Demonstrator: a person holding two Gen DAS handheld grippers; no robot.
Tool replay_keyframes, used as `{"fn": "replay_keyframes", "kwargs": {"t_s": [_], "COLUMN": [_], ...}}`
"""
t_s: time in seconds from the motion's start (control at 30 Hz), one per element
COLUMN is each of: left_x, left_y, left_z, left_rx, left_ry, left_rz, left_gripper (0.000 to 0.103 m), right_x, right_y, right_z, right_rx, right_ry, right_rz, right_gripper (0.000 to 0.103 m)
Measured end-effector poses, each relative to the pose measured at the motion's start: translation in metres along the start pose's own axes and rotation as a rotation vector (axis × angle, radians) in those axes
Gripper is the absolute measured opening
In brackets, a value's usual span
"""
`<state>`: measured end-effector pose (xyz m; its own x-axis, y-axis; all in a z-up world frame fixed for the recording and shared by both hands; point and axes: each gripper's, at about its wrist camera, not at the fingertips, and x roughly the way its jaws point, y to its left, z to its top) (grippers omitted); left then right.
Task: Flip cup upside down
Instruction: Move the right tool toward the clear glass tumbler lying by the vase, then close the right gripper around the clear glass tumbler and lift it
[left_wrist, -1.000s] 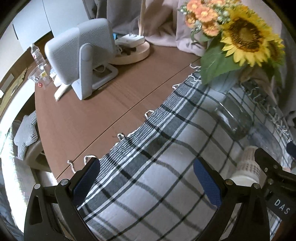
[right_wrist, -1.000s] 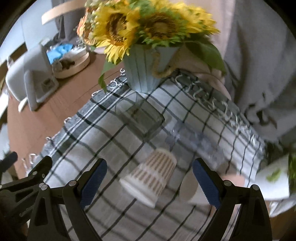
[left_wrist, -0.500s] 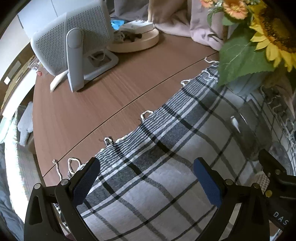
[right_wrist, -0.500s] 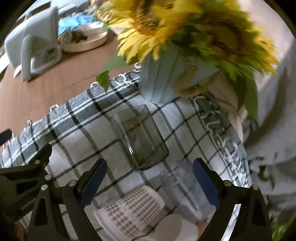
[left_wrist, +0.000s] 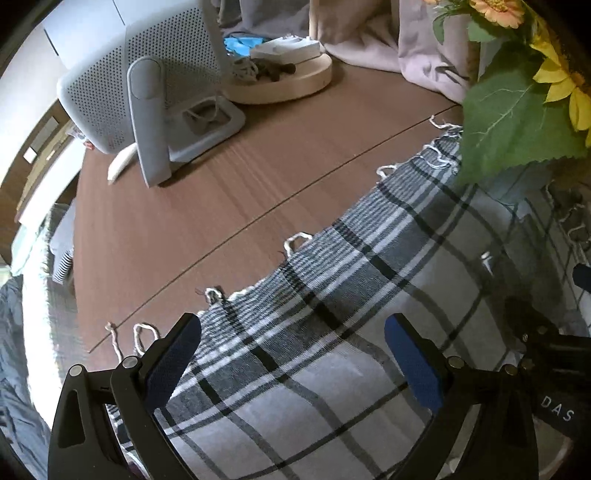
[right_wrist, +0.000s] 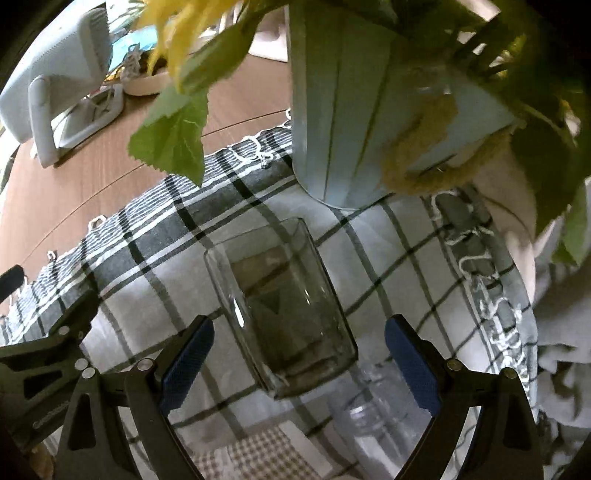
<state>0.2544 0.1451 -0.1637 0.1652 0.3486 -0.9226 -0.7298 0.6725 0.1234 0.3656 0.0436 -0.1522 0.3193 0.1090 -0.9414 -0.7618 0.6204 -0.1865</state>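
A smoky clear glass cup stands on the plaid cloth in the right wrist view. My right gripper is open, its blue pads on either side of the cup's near end, apart from it. A checked white cup lies at the bottom edge and a clear glass sits right of it. My left gripper is open and empty over the plaid cloth; the smoky cup shows faintly at its right.
A pale blue vase with sunflowers and leaves stands just behind the cup. A white fan-like device and a round wooden tray sit on the brown table. Fabric drapes at the right.
My right gripper has moved forward and down, so the smoky cup now sits between its fingers and the checked cup has slid to the bottom edge. My left gripper has edged forward.
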Motion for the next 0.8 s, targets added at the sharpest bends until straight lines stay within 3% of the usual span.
{"fn": "replay_keyframes", "kwargs": {"t_s": [0.27,0.47,0.8], "left_x": [0.001,0.005,0.005], "left_y": [-0.003,-0.006,-0.001], "left_z": [0.003,0.003,-0.002], "left_rx": [0.018,0.034,0.041], "left_ry": [-0.018,-0.005,-0.008], "left_rz": [-0.004,-0.016,-0.017], "left_gripper": [0.101,0.102,0.102], "right_x": [0.032,0.041,0.039], "right_y": [0.012,0.017,0.035], "right_z": [0.007,0.01,0.006], "right_rx": [-0.035,-0.053,-0.101], "right_ry": [0.061,0.053,0.037], "right_rz": [0.025,-0.019,-0.061], "right_gripper": [0.091,0.083,0.079]}}
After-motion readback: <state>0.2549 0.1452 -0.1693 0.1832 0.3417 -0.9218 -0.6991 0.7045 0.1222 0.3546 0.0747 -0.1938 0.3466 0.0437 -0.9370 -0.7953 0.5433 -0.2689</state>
